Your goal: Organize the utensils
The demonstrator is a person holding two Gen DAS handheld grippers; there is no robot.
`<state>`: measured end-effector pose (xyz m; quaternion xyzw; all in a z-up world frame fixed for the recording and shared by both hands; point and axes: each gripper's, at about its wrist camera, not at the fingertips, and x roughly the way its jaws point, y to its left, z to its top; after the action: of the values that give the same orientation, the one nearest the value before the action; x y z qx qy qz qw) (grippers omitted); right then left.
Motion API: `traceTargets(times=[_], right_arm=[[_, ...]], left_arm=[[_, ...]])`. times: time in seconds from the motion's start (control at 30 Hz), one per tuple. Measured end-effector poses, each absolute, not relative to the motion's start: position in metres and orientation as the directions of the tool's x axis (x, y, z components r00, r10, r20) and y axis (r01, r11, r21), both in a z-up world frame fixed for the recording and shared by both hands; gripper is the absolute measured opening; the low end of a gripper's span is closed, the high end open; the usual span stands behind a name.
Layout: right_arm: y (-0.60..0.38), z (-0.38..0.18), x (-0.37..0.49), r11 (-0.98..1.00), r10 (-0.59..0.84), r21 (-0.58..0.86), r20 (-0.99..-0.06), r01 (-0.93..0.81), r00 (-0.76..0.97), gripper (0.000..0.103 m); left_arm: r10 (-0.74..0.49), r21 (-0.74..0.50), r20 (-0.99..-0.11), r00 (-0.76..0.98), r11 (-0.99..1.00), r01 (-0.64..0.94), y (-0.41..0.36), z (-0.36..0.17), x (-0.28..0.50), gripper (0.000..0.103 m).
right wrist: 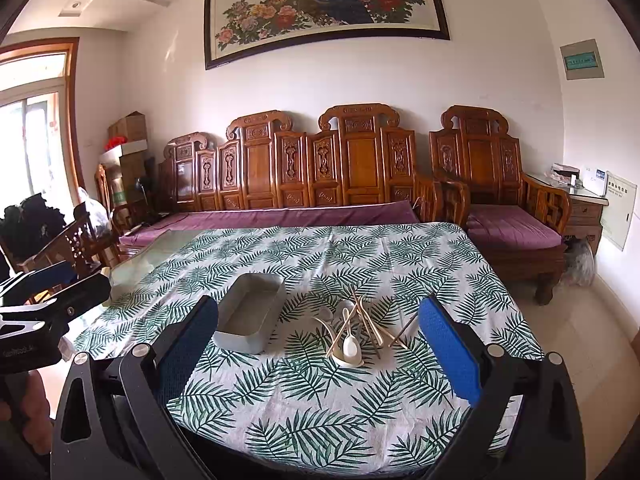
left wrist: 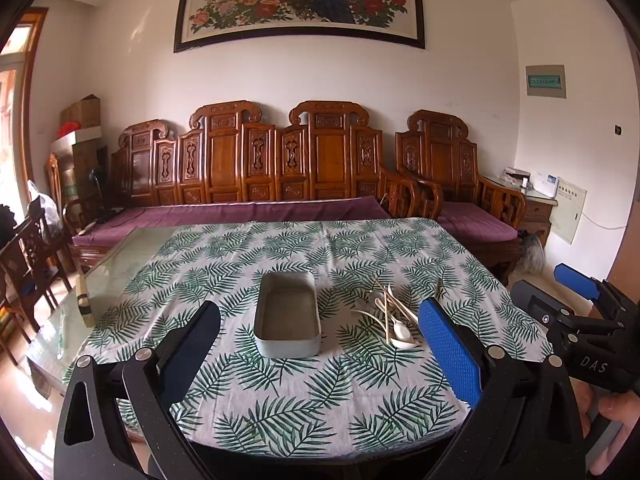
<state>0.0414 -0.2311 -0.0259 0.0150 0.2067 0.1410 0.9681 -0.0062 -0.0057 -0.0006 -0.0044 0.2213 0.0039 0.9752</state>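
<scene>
Both the left gripper (left wrist: pixel 320 354) and right gripper (right wrist: pixel 318 350) gape wide, empty; ahead, tangled chopsticks (right wrist: pixel 362 326) and seemingly spoons (right wrist: pixel 350 346) could scatter beside the tin (right wrist: pixel 250 316).

both hand-held grippers (left wrist: pixel 320 344) (right wrist: pixel 318 340) wide apart

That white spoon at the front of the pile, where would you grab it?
I'd take the white spoon by its handle, which rises away from the bowl toward the back of the heap of chopsticks. The bowl lies low on the tablecloth, poor for pinching. The right tool, open and already nearer, could probably come from above, fingers either side of the handle, though crossing chopsticks may crowd it.
</scene>
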Motion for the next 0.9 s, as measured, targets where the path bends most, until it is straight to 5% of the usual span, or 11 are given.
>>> traceTargets(times=[0.9], right_arm=[[-0.230, -0.023, 0.048, 0.963, 0.268, 0.077, -0.413, -0.260, 0.870, 0.100]], left_arm=[[-0.001, -0.005, -0.463, 0.886, 1.000, -0.001, -0.008, -0.009, 0.004, 0.096]])
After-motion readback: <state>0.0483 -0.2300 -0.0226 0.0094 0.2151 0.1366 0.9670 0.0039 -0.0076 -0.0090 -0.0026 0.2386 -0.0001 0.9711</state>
